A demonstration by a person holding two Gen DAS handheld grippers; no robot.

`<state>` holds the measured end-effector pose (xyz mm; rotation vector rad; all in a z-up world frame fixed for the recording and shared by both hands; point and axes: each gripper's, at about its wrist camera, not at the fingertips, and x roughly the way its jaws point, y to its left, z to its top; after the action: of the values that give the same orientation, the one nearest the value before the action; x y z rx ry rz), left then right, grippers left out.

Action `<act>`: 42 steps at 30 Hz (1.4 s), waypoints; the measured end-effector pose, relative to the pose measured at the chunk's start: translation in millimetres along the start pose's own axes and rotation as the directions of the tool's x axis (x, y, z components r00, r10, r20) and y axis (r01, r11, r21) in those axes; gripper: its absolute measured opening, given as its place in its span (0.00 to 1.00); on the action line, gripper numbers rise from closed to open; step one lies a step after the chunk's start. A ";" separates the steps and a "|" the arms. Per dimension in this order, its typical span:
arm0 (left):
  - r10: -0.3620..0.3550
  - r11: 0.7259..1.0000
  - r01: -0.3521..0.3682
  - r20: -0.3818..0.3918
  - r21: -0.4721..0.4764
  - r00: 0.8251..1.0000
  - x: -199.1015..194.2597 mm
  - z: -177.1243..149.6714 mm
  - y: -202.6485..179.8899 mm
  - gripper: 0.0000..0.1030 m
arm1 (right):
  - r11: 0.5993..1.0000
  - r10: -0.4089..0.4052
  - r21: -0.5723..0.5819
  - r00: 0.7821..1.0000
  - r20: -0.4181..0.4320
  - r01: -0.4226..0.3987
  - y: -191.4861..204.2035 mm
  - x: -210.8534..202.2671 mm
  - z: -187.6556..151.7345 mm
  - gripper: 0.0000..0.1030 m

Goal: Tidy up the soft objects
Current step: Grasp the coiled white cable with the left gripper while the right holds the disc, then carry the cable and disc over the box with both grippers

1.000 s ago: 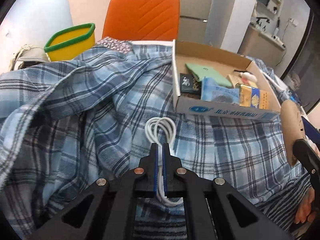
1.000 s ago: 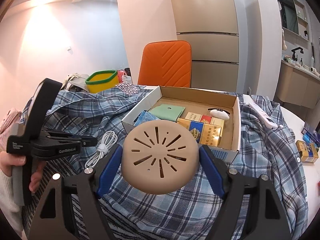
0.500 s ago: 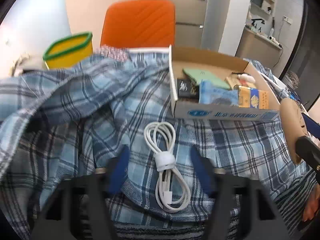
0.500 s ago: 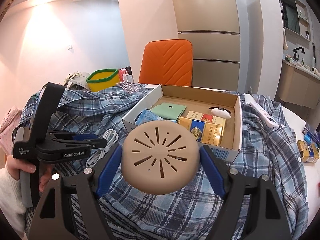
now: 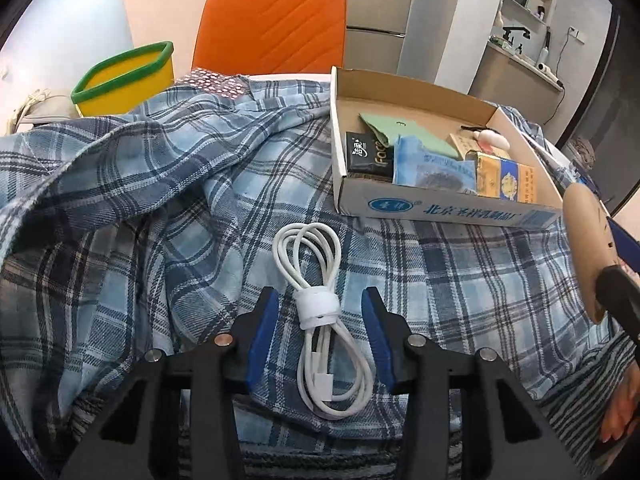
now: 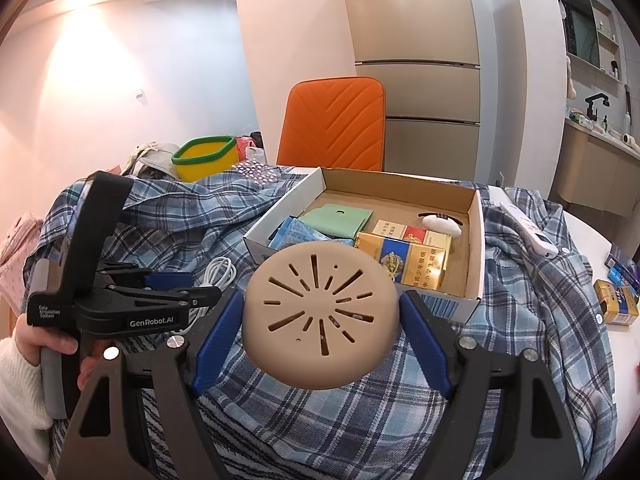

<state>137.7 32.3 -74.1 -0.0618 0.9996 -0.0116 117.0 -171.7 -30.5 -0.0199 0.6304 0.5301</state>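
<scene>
A coiled white cable tied with a white strap lies on a blue plaid cloth. My left gripper is open, its blue fingers on either side of the cable; it shows at the left of the right wrist view. My right gripper is shut on a tan round slotted silicone cover, held above the cloth in front of an open cardboard box. The cover also shows at the right edge of the left wrist view. The box holds a green pouch, blue packet, yellow cartons and a black packet.
An orange chair stands behind the table. A yellow bin with a green rim sits at the back left. A white remote and a small yellow box lie to the right of the box.
My left gripper has opened: it was shut on the cable a second ago, and its fingers now stand apart around it. The cable lies on the cloth. The right gripper still holds the cover.
</scene>
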 end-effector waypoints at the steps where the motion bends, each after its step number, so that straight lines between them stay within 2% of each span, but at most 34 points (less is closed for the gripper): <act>1: 0.000 1.000 0.000 -0.007 0.002 1.000 1.7 -0.4 -0.7 0.40 | 1.000 0.000 0.000 1.000 0.000 0.000 0.2 0.0 0.0 0.76; 3: -0.010 1.000 0.010 -0.026 -0.007 1.000 5.4 -0.9 -0.5 0.24 | 1.000 0.000 0.001 1.000 -0.001 0.000 0.3 0.0 0.1 0.76; 6: -0.023 1.000 0.023 -0.006 -0.005 1.000 1.3 -2.0 0.3 0.22 | 1.000 -0.001 0.004 1.000 0.001 0.001 0.3 -0.5 0.1 0.76; 11: 0.002 0.999 -0.004 0.053 0.040 0.999 -17.7 -5.3 -6.4 0.22 | 1.000 -0.003 0.007 1.000 0.009 0.003 -0.2 -2.6 -0.7 0.76; 14: -0.014 0.999 0.010 0.077 0.048 0.997 -32.2 -6.7 -8.5 0.22 | 1.000 -0.006 0.006 1.000 0.024 0.005 -0.3 -6.5 -1.0 0.76; 20: -0.053 0.997 0.043 0.157 0.068 0.986 -72.9 -7.5 -10.5 0.22 | 0.998 -0.062 -0.018 0.994 0.087 0.063 3.6 -21.5 -1.2 0.76; 25: -0.057 0.995 0.036 0.234 0.092 0.971 -107.5 -1.7 -18.2 0.22 | 0.993 -0.112 -0.019 0.981 0.161 0.117 0.4 -43.0 6.3 0.76; 30: -0.060 0.994 0.030 0.298 0.106 0.953 -130.5 15.7 -30.8 0.22 | 0.989 -0.138 -0.015 0.968 0.210 0.144 -3.7 -61.3 29.7 0.76; 33: -0.067 0.994 0.033 0.331 0.108 0.941 -139.0 32.6 -41.5 0.22 | 0.985 -0.159 -0.022 0.957 0.244 0.169 -5.5 -69.5 49.2 0.76; 38: -0.118 0.992 0.093 0.384 0.081 0.916 -153.5 66.0 -53.0 0.22 | 0.977 -0.206 0.011 0.935 0.289 0.212 -17.9 -72.4 83.4 0.76; 42: -0.119 0.992 0.089 0.420 0.091 0.900 -162.4 96.1 -70.6 0.22 | 0.972 -0.236 0.057 0.925 0.296 0.230 -37.6 -66.6 105.0 0.77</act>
<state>132.0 -27.5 118.2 -0.0510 0.5555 -0.1270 148.1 -216.9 87.3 0.0066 0.3279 0.2867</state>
